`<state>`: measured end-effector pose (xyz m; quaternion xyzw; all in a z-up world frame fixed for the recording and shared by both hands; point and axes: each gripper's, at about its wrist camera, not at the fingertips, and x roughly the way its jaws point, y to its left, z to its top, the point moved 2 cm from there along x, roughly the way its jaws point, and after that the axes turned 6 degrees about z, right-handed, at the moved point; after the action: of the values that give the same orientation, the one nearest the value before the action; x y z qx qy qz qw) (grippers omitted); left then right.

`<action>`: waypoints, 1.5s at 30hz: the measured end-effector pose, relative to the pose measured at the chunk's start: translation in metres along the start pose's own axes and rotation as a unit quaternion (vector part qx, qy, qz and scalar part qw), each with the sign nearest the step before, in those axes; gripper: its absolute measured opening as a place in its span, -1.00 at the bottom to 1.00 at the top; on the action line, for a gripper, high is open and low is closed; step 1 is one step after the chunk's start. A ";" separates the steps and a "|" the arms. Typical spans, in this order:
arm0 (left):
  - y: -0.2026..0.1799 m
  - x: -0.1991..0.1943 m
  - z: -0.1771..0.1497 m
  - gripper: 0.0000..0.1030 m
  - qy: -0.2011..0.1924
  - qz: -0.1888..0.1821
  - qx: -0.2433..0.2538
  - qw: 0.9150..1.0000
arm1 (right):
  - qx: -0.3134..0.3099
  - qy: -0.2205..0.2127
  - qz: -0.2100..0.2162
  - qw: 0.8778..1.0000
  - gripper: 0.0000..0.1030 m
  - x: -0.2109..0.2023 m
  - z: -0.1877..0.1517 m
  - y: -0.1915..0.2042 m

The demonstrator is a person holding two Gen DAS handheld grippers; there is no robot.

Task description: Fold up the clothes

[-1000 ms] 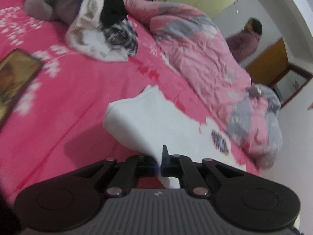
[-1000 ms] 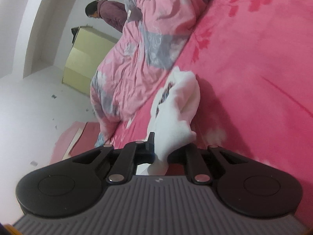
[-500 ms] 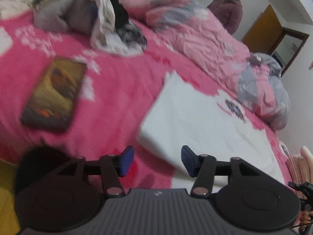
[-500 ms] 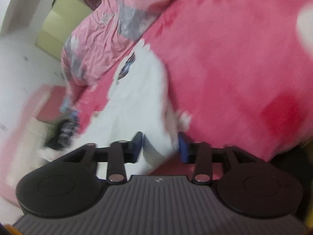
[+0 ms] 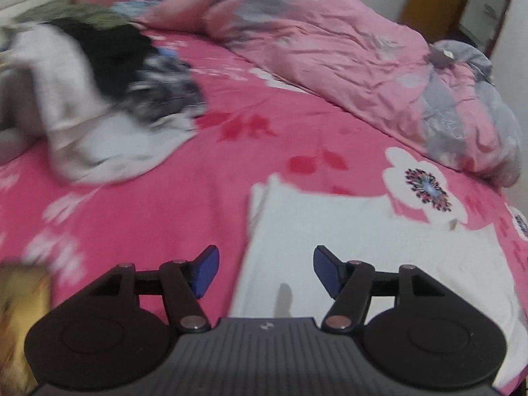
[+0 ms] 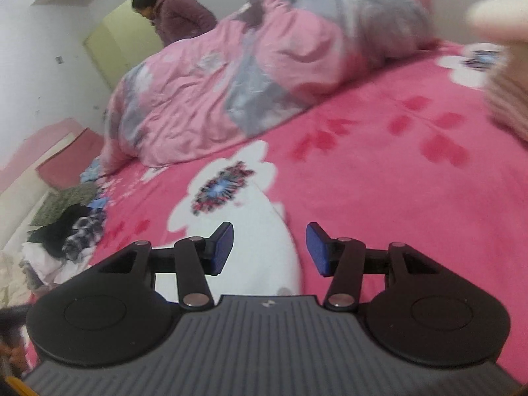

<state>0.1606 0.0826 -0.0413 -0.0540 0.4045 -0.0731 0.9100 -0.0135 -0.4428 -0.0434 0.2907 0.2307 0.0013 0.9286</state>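
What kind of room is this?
Most likely a home bedroom: a bed with a pink floral sheet, a rumpled pink and grey quilt along its far side, and a heap of unfolded clothes.

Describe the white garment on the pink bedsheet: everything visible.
The white folded garment is plain, soft-looking cloth, folded into a rough flat rectangle with layered edges showing at its far left corner. It lies flat on the pink floral bedsheet, partly covering a printed white flower. Nothing grips it: the left gripper and right gripper hover over it with jaws open, having just opened, pads clear of the cloth. Its near edge is hidden behind the grippers.
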 end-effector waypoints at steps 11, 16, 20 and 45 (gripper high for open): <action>-0.020 0.073 0.028 -0.14 0.023 -0.013 0.057 0.998 | -0.061 0.077 0.012 0.995 -0.06 0.098 0.032 -0.004; -0.016 0.073 0.025 -0.25 0.011 -0.017 0.064 0.998 | -0.074 0.098 0.018 0.992 -0.06 0.120 0.033 -0.007; -0.015 0.073 0.026 -0.26 0.008 -0.020 0.066 0.998 | -0.079 0.112 0.033 0.990 -0.07 0.133 0.031 -0.004; -0.044 0.037 0.019 -0.79 -0.110 0.043 0.150 0.982 | -0.165 0.028 0.008 0.986 -0.95 0.106 0.026 0.031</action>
<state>0.1953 0.0340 -0.0492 0.0926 0.2880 -0.0876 0.9491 0.0967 -0.4166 -0.0535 0.1350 0.2511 0.0555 0.9569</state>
